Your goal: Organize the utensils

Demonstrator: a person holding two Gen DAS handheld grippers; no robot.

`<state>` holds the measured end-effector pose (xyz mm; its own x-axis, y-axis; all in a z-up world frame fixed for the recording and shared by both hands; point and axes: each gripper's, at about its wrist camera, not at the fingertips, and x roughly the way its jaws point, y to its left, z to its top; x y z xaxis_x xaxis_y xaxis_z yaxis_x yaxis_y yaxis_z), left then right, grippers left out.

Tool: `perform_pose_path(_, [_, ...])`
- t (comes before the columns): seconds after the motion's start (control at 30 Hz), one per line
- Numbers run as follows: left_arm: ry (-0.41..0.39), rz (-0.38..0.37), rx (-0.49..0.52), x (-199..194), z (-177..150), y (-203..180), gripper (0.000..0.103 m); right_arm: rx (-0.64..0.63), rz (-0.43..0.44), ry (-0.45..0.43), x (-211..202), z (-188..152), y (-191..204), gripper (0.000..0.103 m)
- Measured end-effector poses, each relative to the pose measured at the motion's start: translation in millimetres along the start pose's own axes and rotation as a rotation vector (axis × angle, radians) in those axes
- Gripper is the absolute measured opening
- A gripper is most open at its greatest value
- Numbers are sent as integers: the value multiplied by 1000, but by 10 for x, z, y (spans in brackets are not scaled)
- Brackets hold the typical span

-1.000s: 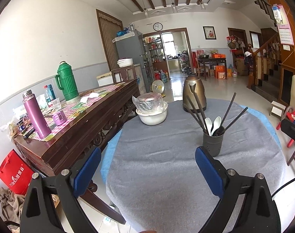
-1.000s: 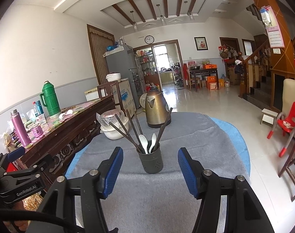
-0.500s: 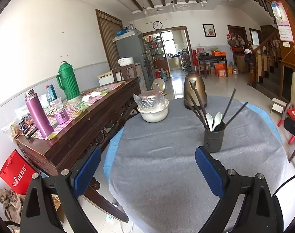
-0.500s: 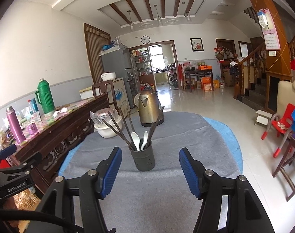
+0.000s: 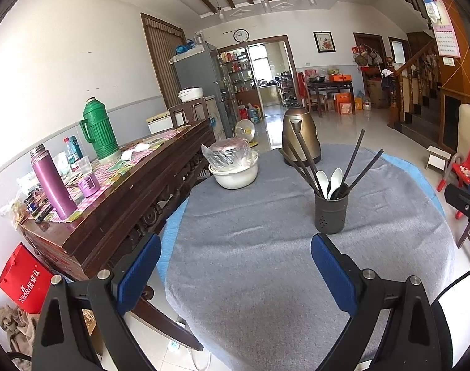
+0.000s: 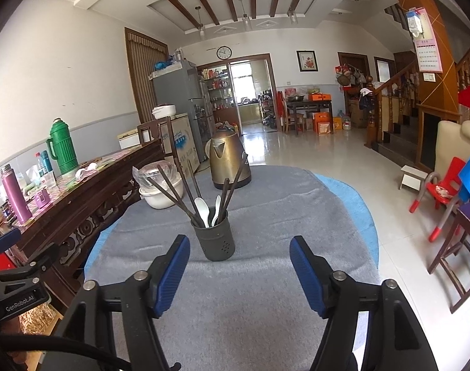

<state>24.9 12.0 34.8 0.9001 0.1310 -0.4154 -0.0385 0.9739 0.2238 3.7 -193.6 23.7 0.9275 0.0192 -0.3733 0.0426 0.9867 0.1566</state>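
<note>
Jaws spread and empty on both sides: your right gripper [image 6: 239, 270] is opening wider at this moment, nothing between its blue pads, while your left gripper [image 5: 235, 273] hangs just as wide over bare cloth. Both hover low over the near edge of the round table [image 5: 266, 278] draped in grey.

From the right wrist, the dark utensil holder [image 6: 215, 242] stands at twelve o'clock, just beyond the fingertips, not touching them. From the left wrist it sits at about one o'clock. It stands upright on the cloth, holding dark chopsticks [image 6: 173, 191] fanned outward and two white spoons [image 6: 202, 210] bowl-up. Farther on, at eleven o'clock in the left view, rests a white bowl [image 5: 235, 177] under crinkled plastic; at twelve, a bronze kettle [image 5: 300, 136]. Nothing loose shows on the cloth.

By the look of it, the sorting is done or nearly so, and you are at the release-and-retreat stage. If more is to follow, your next move calls for a wide, level approach that clears the splayed chopsticks, since a brushed stick could tip the holder.

Against the frame a second earlier, the holder looks slightly farther from both cameras, and the right pads stand wider apart; the left has hardly changed.
</note>
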Motion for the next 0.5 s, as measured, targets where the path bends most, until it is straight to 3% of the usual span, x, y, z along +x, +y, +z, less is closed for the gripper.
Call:
perform_pose_path(0.23, [13,-14,-2,28,-50,-13,98,8,-36,8,66,-54,16,76])
perform_pose_path(0.3, [17,-16,-5,40,-60,-1,98,26,-49,9,78,-54,-13,84])
perform_pose_path(0.5, [25,-17,-15,64,-83,21,98,-2,-84,10,66,-48,-12,84])
